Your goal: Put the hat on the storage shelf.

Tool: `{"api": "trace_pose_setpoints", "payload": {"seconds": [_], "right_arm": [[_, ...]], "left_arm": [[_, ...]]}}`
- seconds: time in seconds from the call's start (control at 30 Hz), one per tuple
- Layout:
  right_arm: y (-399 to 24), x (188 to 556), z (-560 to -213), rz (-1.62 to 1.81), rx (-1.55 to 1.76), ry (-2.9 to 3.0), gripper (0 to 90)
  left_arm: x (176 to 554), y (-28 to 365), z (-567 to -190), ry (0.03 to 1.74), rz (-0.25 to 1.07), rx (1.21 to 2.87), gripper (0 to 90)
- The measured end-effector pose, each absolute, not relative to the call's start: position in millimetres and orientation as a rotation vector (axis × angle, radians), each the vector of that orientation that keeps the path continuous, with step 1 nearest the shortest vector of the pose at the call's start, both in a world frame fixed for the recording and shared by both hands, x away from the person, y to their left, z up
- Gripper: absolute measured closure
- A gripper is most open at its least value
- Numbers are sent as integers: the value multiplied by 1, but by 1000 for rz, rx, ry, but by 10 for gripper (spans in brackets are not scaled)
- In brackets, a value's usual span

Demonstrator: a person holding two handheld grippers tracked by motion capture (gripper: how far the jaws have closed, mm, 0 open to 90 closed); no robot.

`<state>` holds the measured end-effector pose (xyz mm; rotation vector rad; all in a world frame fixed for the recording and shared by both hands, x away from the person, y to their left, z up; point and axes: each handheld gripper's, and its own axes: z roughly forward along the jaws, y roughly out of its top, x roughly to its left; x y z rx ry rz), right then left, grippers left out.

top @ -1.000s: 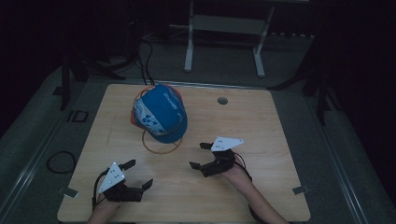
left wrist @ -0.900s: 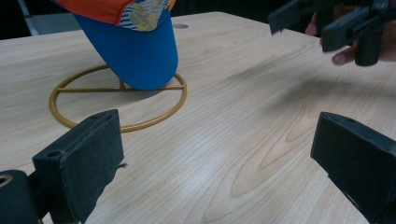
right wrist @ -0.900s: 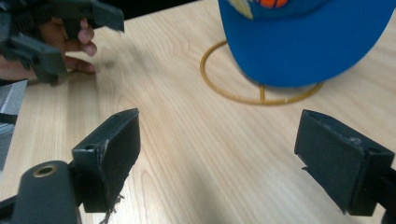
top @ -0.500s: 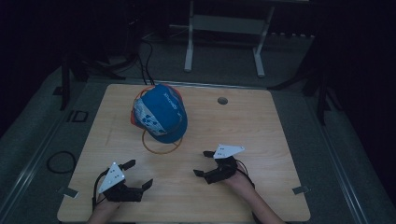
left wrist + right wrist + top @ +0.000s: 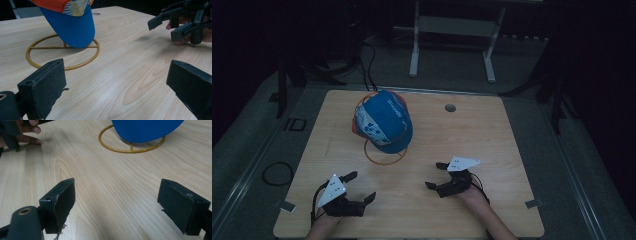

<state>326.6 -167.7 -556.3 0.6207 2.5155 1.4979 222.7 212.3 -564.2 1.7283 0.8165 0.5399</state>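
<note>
Blue cap on its stand, both claws wide open and empty near the bottom of the frame.

In the high view the blue cap sat on a gold wire stand in the upper left part of the bench, a little tilted, with its brim hanging over the ring of the stand. The left claw was at the lower left and the right claw at the lower middle; each had its jaws spread wide and held nothing. Judging from this, the handling of the cap was not started: nothing was gripped and both claws were well apart from it. Bare wood lay between the claws and the stand, so there was free room to reach forward. The left claw was near the front edge of the bench, while the cap stood closer to the far edge.
</note>
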Motion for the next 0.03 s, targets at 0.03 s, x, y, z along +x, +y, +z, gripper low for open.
{"api": "trace_pose_setpoints", "payload": {"seconds": [0.03], "right_arm": [[-168,326,-556,1502,617,2513,148]], "left_arm": [[223,212,-564,815,539,1728,29]]}}
